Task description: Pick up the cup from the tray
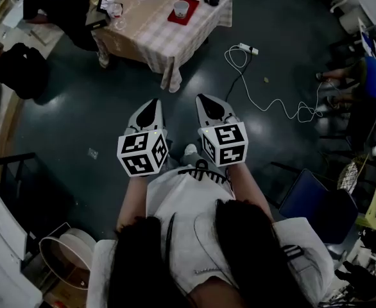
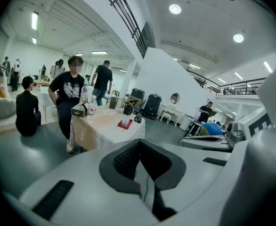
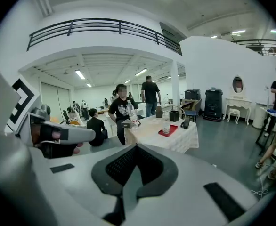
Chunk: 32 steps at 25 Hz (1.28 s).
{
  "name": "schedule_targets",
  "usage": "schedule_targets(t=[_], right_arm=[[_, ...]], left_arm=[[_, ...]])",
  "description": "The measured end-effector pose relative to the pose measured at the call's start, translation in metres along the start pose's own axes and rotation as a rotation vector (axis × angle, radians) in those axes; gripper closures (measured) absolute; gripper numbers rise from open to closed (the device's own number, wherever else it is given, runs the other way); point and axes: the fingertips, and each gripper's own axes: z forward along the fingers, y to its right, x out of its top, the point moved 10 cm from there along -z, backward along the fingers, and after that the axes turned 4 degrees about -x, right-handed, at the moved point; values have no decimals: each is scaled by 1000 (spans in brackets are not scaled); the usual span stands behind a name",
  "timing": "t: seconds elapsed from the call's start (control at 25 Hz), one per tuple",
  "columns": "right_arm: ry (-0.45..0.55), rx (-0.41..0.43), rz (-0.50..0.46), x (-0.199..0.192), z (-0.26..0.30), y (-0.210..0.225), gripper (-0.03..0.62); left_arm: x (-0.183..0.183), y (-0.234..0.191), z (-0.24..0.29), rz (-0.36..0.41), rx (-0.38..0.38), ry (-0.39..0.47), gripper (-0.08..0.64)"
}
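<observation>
1. Two claws, left gripper and right gripper, are hanging closed and empty, well apart from the table.
2. The cup is standing on the table's tray.
3. Approach is pending, likely calling for opened jaws.

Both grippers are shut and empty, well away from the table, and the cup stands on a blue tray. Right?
Not quite: the tray under the cup is red, not blue, as the head view shows. The rest of the statement holds.
</observation>
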Motion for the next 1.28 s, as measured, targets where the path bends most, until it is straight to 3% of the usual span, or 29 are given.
schedule_targets(t=[0.2, 0.44, 0.68, 0.88, 1.28], right_arm=[[-14, -9, -25, -4, 9, 9, 586], [-73, 66, -37, -5, 24, 26, 583], [-54, 99, -60, 4, 36, 46, 574], [15, 155, -60, 15, 50, 55, 333], [84, 98, -32, 42, 121, 72, 216]], left_arm=[[1, 1, 8, -11, 21, -1, 554], [5, 5, 24, -34, 51, 1, 554], [8, 11, 44, -37, 72, -3, 554], [13, 9, 59, -29, 79, -14, 554], [43, -41, 120, -26, 67, -31, 554]])
